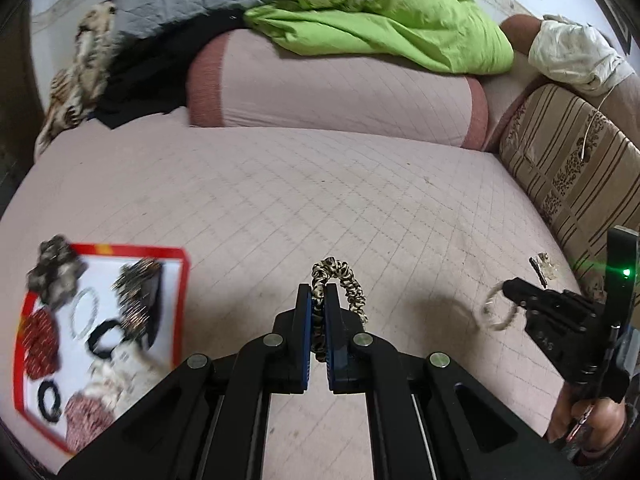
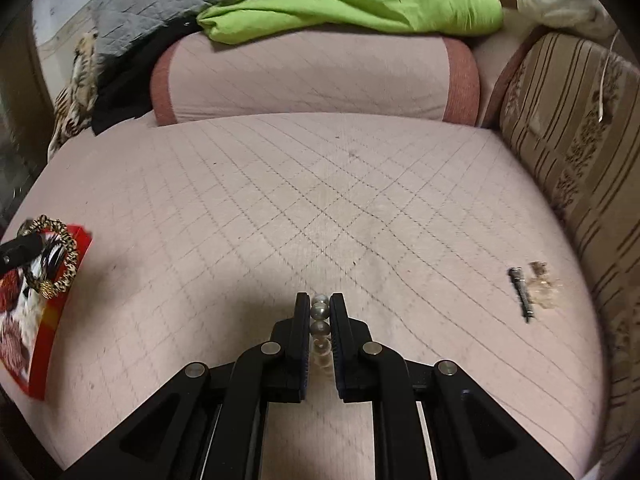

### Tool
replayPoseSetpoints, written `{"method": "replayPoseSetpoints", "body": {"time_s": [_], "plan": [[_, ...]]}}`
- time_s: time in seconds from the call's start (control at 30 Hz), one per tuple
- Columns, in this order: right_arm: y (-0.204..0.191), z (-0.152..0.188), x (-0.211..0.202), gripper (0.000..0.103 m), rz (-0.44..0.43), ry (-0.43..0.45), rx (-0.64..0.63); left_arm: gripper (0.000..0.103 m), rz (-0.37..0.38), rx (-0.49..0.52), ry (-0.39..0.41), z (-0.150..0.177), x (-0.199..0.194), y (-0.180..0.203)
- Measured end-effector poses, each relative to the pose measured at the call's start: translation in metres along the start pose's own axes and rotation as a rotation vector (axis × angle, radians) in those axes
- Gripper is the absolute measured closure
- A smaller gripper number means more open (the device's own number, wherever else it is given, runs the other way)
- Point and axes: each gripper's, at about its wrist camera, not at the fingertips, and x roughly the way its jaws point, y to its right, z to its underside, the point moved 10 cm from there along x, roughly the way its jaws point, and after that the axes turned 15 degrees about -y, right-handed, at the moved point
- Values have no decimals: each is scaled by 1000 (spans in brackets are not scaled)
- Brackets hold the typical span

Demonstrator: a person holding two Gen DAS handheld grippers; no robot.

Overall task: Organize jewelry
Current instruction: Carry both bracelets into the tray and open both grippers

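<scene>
My left gripper [image 1: 319, 290] is shut on a leopard-print scrunchie [image 1: 347, 285] and holds it above the pink quilted bed. A red-rimmed white tray [image 1: 176, 280] lies at the lower left with several scrunchies, hair ties and a white bead bracelet [image 1: 85, 311] in it. My right gripper [image 2: 320, 300] is shut on a pearl bead bracelet [image 2: 320, 312]; in the left wrist view the same bracelet [image 1: 496, 308] hangs from the right gripper [image 1: 512, 292]. In the right wrist view the tray [image 2: 52, 312] and the held scrunchie [image 2: 56, 256] show at the far left.
A black hair pin [image 2: 520, 294] and a small clear trinket [image 2: 546, 284] lie on the bed at the right. A pink bolster [image 1: 336, 92] with green and grey bedding stands behind. A striped cushion [image 1: 580, 176] borders the right side.
</scene>
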Motion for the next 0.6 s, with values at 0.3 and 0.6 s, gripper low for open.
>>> {"method": "replayPoseSetpoints", "body": {"time_s": [0.3, 0.6], "plan": [[-64, 19, -17, 93, -105, -9, -130, 98, -39, -38, 78, 33, -23, -18], [-136, 40, -27, 93, -282, 15, -212, 98, -46, -164, 113, 52, -53, -96]]}}
